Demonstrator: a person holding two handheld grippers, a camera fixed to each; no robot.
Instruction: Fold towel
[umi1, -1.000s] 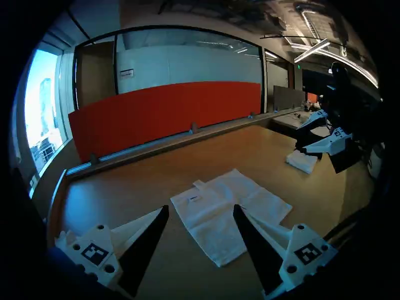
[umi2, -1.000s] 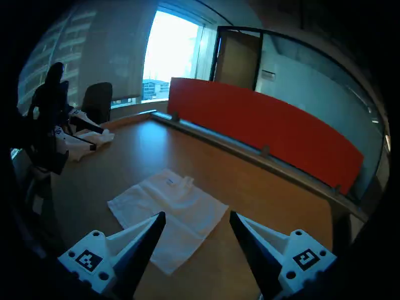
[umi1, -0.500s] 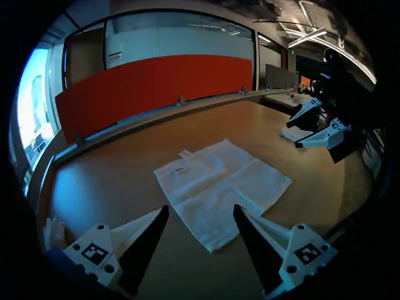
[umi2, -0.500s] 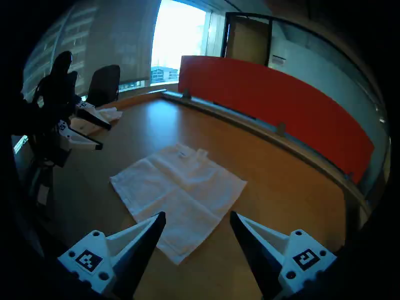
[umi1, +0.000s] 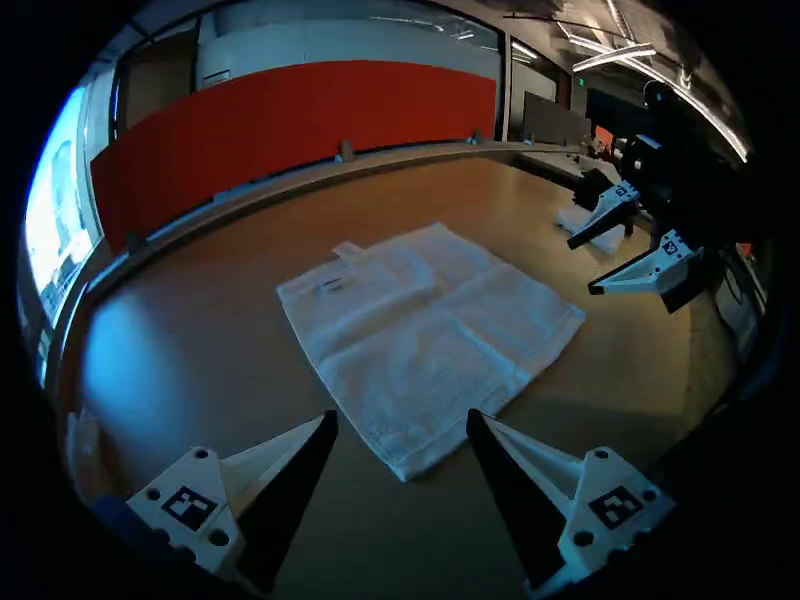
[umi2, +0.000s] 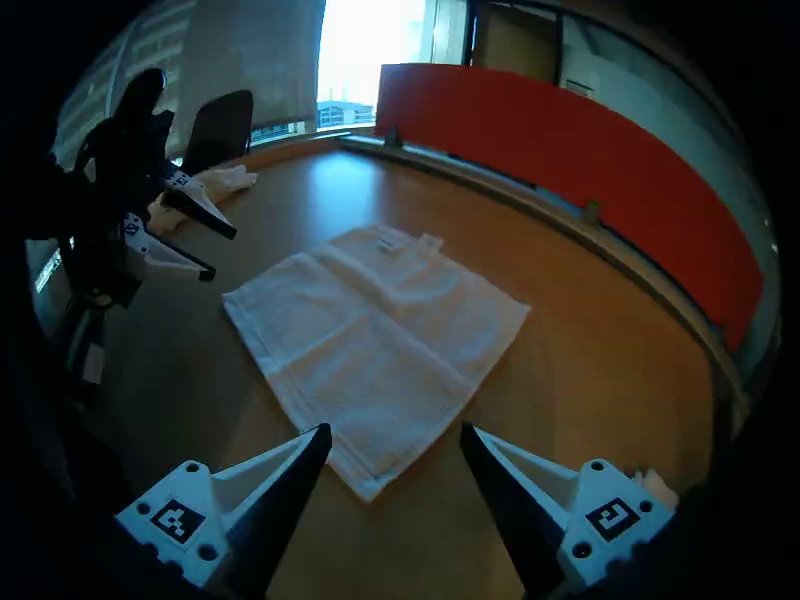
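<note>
Towel (umi1: 430, 330) lies spread flat and single-layered on the wooden tabletop (umi1: 200, 330), a small tag at its far edge toward the red partition (umi1: 300, 120). The left claw (umi1: 400, 415) has its fingers apart and empty, with one near corner of the cloth showing between them. The right claw (umi2: 395, 428) is likewise apart and empty, and frames the neighbouring corner of the same near edge. Neither touches the cloth. The step in hand looks like the approach to pinch these two corners. To do it well, each claw should come down low and shallow so one finger slides under the corner while the other presses from above. The terry is limp and hugs the wood, so a steep descent would likely just pin it flat. Both grips want to sit equally close to their corners. The lift should then rise together, or the near edge will skew and miss the tagged edge.
</note>
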